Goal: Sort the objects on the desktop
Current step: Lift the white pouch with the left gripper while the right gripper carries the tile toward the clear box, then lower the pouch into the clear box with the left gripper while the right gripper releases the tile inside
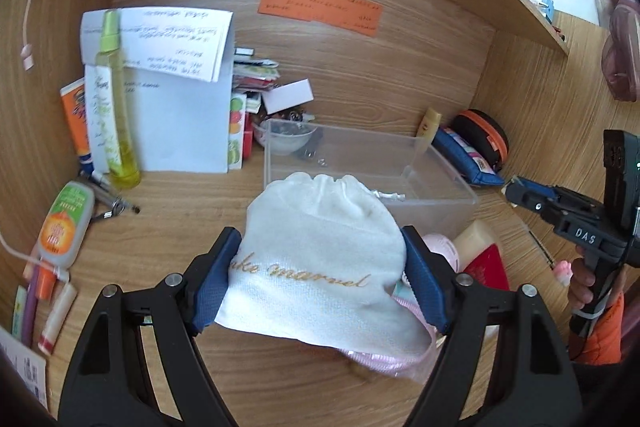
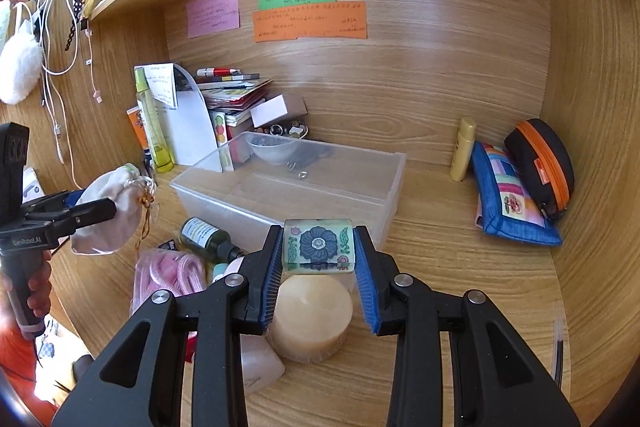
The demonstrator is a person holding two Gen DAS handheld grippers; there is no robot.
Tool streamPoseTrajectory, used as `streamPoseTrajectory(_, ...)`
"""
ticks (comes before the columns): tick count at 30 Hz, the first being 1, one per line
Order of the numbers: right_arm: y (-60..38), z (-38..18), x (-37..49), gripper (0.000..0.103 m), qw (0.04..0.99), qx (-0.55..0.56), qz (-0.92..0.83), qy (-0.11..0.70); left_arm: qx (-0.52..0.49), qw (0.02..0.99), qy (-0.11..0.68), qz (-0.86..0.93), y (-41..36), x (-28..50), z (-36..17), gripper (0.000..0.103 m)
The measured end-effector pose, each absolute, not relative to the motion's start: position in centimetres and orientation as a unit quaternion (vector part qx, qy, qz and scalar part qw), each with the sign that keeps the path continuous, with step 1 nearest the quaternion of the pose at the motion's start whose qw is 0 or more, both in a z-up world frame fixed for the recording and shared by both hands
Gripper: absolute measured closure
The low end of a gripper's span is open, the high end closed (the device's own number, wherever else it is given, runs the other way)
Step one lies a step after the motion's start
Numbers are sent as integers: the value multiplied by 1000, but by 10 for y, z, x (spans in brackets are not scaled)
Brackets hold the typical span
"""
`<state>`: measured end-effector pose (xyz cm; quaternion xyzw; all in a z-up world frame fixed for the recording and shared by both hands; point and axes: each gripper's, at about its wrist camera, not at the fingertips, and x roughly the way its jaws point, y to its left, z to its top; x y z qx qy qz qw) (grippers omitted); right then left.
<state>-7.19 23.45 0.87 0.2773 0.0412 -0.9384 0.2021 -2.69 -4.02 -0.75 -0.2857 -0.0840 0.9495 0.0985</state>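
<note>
My left gripper [image 1: 320, 263] is shut on a white drawstring pouch [image 1: 320, 251] with gold lettering, held above the desk just in front of the clear plastic bin [image 1: 440, 195]. From the right wrist view the same pouch [image 2: 116, 215] hangs at the far left in the left gripper [image 2: 86, 213]. My right gripper [image 2: 318, 247] is shut on a small square flower-patterned box [image 2: 319, 245], held over a round beige candle [image 2: 312, 319] near the clear bin [image 2: 384, 179]. In the left wrist view the right gripper [image 1: 520, 193] shows at the right edge, a hand on its handle.
The bin holds a small bowl [image 2: 270, 149] and little metal bits. A pink cord bundle [image 2: 168, 271] and a dark green bottle [image 2: 204, 237] lie left of the candle. A blue patchwork pouch [image 2: 508, 199], a black-orange case [image 2: 544, 163] and a yellow tube [image 2: 463, 149] stand right. Papers and a yellow spray bottle [image 1: 116, 115] are at back left.
</note>
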Motion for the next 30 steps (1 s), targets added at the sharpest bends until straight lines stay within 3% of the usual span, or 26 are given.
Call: streamPoseTrajectory(30, 209, -11, -153, 72, 223, 328, -917, 50, -328, 162, -76, 928, -15, -135, -10, 24)
